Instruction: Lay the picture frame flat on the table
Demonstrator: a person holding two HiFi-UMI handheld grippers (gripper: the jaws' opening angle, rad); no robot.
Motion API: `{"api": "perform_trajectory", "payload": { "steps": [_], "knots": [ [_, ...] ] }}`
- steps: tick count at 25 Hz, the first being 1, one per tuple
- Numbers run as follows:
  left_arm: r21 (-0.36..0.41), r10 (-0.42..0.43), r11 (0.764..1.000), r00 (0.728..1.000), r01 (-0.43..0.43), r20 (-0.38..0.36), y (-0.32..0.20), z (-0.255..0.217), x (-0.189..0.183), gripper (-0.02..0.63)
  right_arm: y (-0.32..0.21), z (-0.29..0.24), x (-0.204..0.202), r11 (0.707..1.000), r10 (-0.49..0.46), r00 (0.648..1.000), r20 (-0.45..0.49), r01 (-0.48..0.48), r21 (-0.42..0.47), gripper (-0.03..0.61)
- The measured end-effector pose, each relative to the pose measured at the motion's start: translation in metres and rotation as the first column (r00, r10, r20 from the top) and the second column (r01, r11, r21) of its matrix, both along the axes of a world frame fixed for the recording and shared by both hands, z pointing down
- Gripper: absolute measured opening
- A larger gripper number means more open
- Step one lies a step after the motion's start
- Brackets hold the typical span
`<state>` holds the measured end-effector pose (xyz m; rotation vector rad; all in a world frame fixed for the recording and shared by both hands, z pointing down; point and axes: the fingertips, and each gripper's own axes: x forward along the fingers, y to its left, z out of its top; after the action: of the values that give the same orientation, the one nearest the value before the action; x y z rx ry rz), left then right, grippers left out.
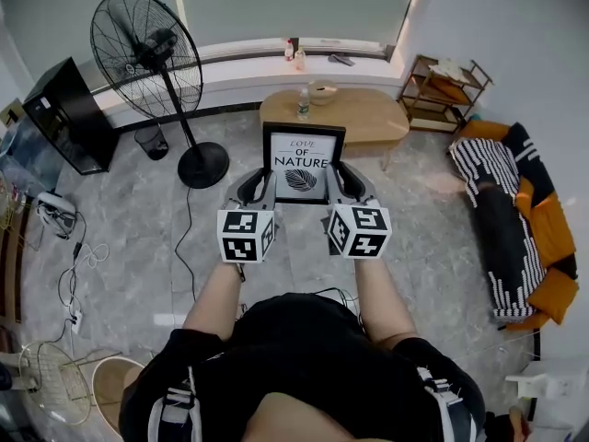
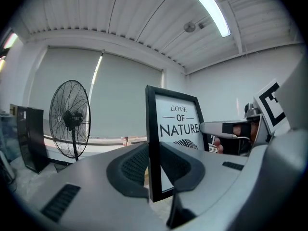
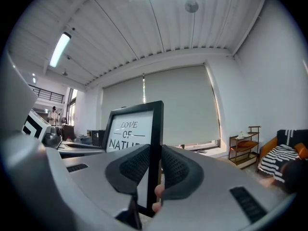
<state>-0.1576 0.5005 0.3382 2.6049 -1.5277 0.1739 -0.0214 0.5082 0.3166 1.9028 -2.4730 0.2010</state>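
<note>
A black picture frame (image 1: pixel 304 164) with a white "LOVE OF NATURE" print is held upright in the air, facing me, in front of an oval wooden table (image 1: pixel 368 116). My left gripper (image 1: pixel 264 188) is shut on the frame's left edge (image 2: pixel 153 148), the pads pressing both sides. On the frame's right edge (image 3: pixel 155 143) my right gripper (image 1: pixel 341 184) is shut in the same way. In the left gripper view the right gripper (image 2: pixel 231 129) shows beyond the print.
On the table stand a bottle (image 1: pixel 303 105) and a bowl (image 1: pixel 322 91). A standing fan (image 1: pixel 152 58) is at the left, a black monitor (image 1: pixel 60 113) beside it. A wooden shelf (image 1: pixel 442 86) and a sofa (image 1: pixel 520 219) stand at the right. Cables (image 1: pixel 78 256) lie on the tiled floor.
</note>
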Motion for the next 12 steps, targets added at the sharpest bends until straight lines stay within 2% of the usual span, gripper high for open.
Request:
{"api": "perform_trajectory", "payload": {
  "steps": [5,12],
  "knots": [
    [-0.008,0.023,1.0,1.0,-0.023,0.001,-0.018,0.006,-0.019,0.081,-0.014,0.005,-0.02,1.0,0.026,1.0,-0.004,-0.026,-0.001,0.091],
    [-0.035,0.043,0.998,0.999,-0.044,-0.025,-0.04,0.015,-0.026,0.081,-0.036,0.009,-0.027,0.999,0.039,0.999,-0.025,-0.039,-0.012,0.091]
  ]
}}
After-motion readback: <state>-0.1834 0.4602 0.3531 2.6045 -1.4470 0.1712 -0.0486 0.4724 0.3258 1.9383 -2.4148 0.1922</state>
